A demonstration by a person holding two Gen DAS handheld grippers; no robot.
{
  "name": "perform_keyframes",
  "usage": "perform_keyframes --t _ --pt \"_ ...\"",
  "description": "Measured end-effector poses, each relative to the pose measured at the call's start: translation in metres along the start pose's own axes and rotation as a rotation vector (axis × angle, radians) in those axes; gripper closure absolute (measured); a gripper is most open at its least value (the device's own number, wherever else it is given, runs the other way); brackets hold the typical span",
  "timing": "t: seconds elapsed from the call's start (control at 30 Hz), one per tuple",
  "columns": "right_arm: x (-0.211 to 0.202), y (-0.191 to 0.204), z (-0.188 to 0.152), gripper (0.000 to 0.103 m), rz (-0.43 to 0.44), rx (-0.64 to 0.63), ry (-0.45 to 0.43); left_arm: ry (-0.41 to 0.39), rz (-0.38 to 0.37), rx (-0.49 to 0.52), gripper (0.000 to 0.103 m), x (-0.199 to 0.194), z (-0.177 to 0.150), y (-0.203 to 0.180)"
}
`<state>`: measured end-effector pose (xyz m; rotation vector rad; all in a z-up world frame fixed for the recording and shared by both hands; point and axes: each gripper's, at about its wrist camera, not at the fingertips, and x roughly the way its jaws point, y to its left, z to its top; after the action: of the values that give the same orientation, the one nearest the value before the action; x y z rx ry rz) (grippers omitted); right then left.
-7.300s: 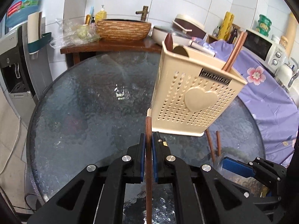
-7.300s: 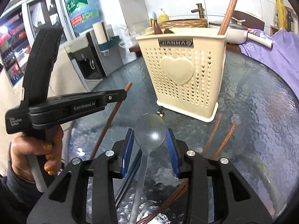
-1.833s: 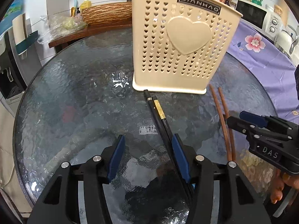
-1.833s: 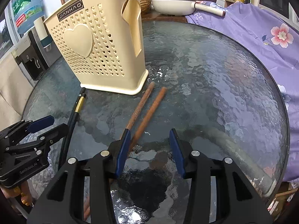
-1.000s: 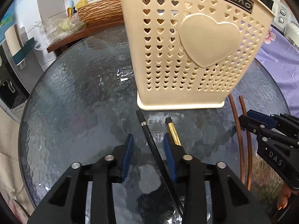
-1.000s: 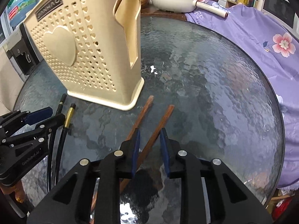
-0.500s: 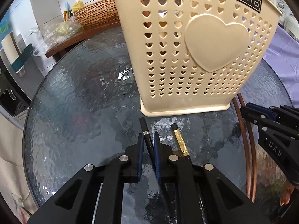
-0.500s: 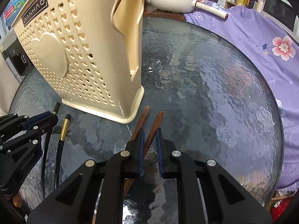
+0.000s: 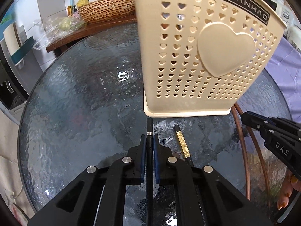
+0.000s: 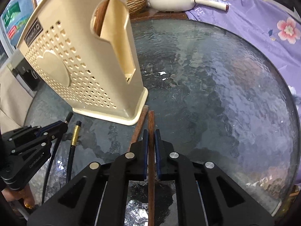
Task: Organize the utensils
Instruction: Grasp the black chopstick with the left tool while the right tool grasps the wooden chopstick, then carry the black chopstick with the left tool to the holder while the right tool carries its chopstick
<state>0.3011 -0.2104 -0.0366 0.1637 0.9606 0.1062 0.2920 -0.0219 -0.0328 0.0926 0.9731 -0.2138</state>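
A cream utensil basket (image 9: 207, 60) with heart-shaped holes stands on the round glass table (image 9: 79, 113). My left gripper (image 9: 150, 137) is shut on a black chopstick (image 9: 149, 126) whose tip points at the basket's base. Its gold-banded twin (image 9: 181, 143) lies just to the right on the glass. In the right wrist view my right gripper (image 10: 151, 131) is shut on a brown wooden chopstick (image 10: 151, 118) near the basket (image 10: 75, 66) corner. A second brown chopstick (image 10: 139, 124) lies beside it on the left. A wooden utensil shows inside the basket through its handle hole.
A purple flowered cloth (image 10: 263, 24) covers a surface to the right of the table. A white pan (image 10: 173, 0) and a woven bowl (image 9: 107, 7) sit on a wooden shelf behind. A water dispenser stands at the far left. A person's fingers (image 9: 287, 194) hold the right gripper handle.
Both grippers have shut: the left on the black chopstick, the right on the right-hand brown chopstick. Both have edged closer to the basket.
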Motion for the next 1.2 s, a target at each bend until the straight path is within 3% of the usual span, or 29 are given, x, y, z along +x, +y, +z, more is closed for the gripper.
perform_keyframes --t 0.37,0.5,0.87,1.2 --pt "-0.014 -0.007 -0.003 0.095 0.042 0.032 -0.041 -0.010 -0.039 -0.043 0.096 -0.004 -0.001 0.014" --pt "-0.032 -0.013 -0.004 0.095 0.082 0.050 -0.093 -0.035 -0.068 -0.082 0.096 -0.016 -0.001 0.023" --pt "-0.104 -0.005 0.002 0.095 0.213 0.023 -0.289 -0.210 -0.117 -0.152 0.096 -0.083 0.002 0.038" --pt "-0.155 0.016 0.005 0.096 0.267 -0.053 -0.398 -0.289 -0.186 -0.168 0.096 -0.124 0.002 0.038"
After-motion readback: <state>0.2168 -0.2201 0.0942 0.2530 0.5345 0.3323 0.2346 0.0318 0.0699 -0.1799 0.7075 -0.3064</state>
